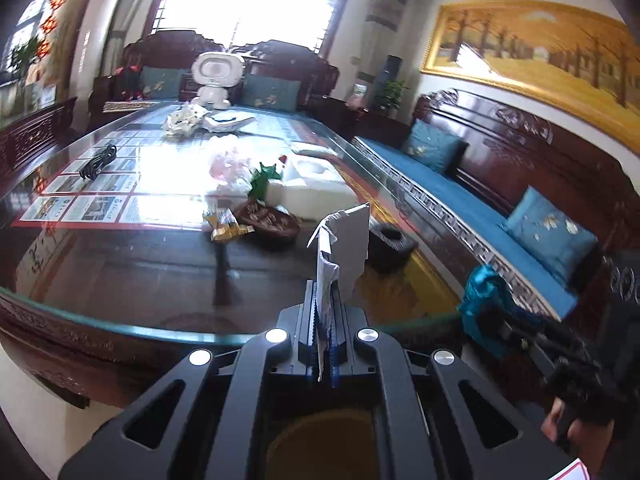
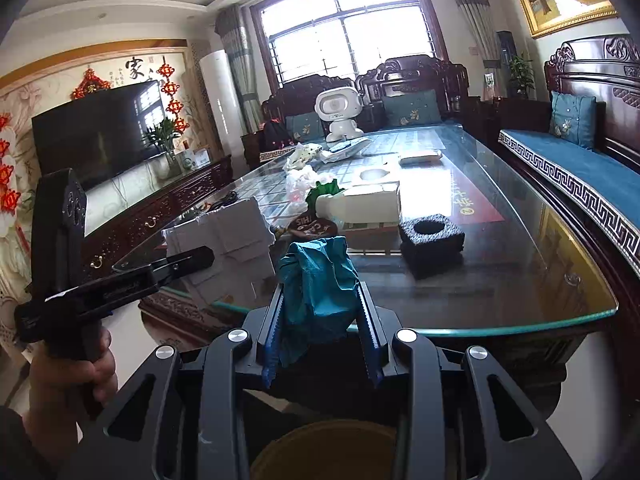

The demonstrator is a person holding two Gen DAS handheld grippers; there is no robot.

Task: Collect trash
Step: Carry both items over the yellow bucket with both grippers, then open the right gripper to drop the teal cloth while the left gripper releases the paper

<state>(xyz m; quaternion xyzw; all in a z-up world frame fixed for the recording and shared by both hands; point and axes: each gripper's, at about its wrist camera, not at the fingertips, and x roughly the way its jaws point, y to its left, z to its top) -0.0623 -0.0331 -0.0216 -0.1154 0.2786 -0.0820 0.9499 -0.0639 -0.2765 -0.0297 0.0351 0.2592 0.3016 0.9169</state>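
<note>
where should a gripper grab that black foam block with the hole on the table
Grip the black foam block across two opposite outer walls, coming straight down from above. It sits flat on the glass table with its round hole facing up and its sides bare and apart from the white foam. Both grippers are full now: left holds cardboard, right teal cloth.

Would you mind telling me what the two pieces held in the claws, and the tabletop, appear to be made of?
Left claw: white cardboard piece, matte, with a torn, folded edge. Right claw: teal wad, crumpled and faintly shiny, likely thin plastic or foil. Tabletop: glass, glossy, reflective, with a greenish edge.
</note>
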